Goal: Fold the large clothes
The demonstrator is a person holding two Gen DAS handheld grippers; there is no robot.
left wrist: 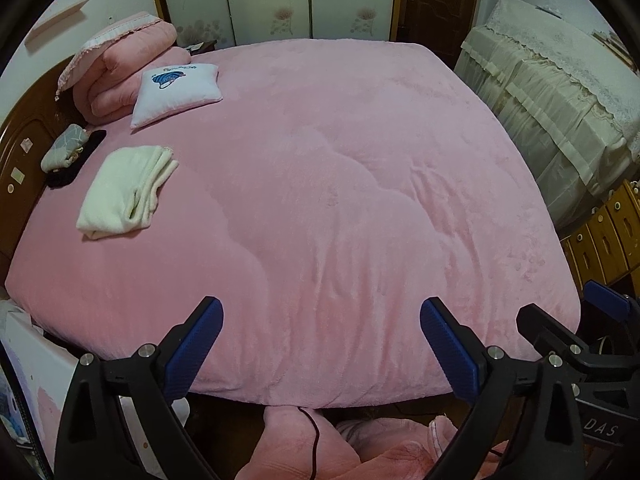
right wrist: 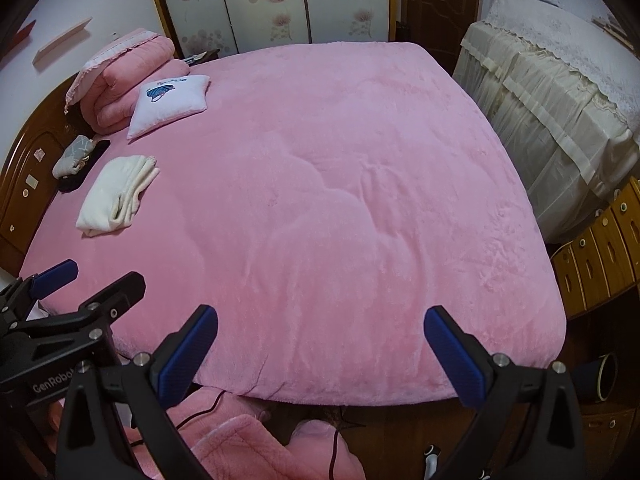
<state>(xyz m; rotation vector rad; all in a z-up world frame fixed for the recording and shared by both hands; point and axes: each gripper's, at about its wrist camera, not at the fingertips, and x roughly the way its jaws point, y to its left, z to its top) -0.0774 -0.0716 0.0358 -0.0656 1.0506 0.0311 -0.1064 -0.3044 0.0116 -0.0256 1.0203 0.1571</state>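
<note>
A folded cream garment (left wrist: 126, 194) is shown lying flat, with stacked edges visible, on the left part of a pink bedspread (left wrist: 340, 200), near the wooden headboard (left wrist: 24, 152). A dark cup-like object (right wrist: 600, 378) on the floor is seen only in the right wrist view. The left gripper (left wrist: 320, 324) and right gripper (right wrist: 320, 332) are held above the bed's near edge, jaws spread wide, with nothing grasped or touched.
</note>
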